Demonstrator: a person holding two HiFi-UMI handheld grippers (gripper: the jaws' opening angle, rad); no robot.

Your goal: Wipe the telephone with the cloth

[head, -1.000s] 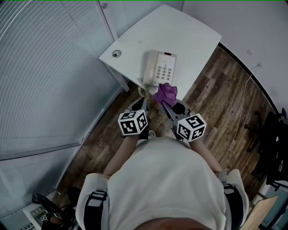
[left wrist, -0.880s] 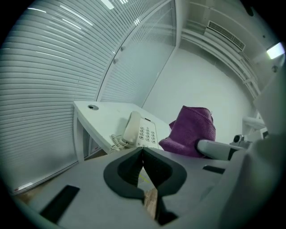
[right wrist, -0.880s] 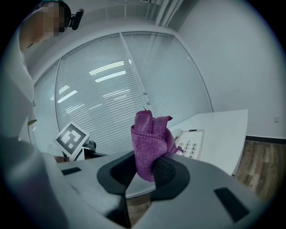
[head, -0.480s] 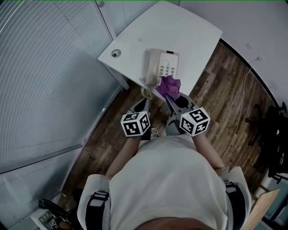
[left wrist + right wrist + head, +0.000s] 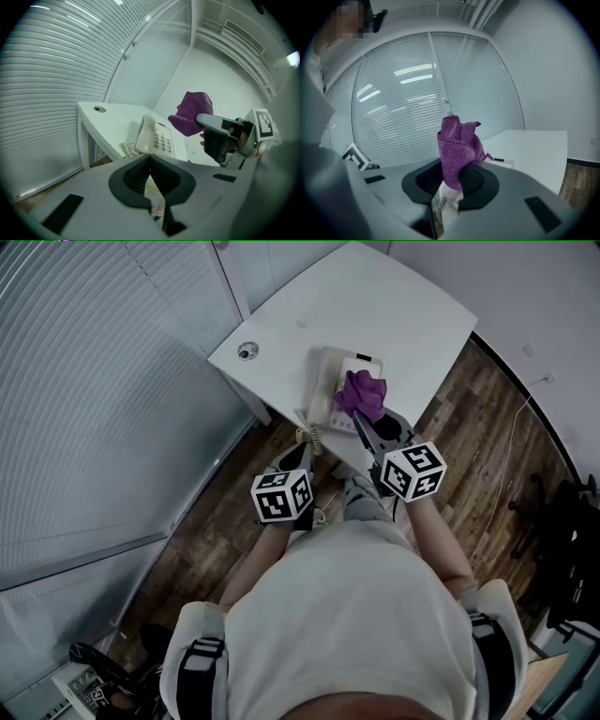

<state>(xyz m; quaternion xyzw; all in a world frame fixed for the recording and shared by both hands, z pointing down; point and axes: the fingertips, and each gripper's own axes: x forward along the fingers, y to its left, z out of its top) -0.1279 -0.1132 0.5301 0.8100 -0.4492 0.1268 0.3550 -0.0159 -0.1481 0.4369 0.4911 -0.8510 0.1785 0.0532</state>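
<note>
right gripper (image 5: pixel 362 418) pinching cloth (image 5: pixel 364 393) over telephone (image 5: pixel 325 381), upper centre; left gripper (image 5: pixel 150 158) jaws pressed together, empty; tip: lay cloth flat, stroke lightly

Free room is offered over the bare worktop (image 5: pixel 408 306) beyond the telephone (image 5: pixel 325 385), while the left is closed off by the blind-covered glass wall (image 5: pixel 94 381).

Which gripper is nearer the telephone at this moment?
Right. The right gripper, shut on the purple cloth, is over the telephone, above its keypad; the left gripper, shut and empty, hangs short of the table edge.
</note>
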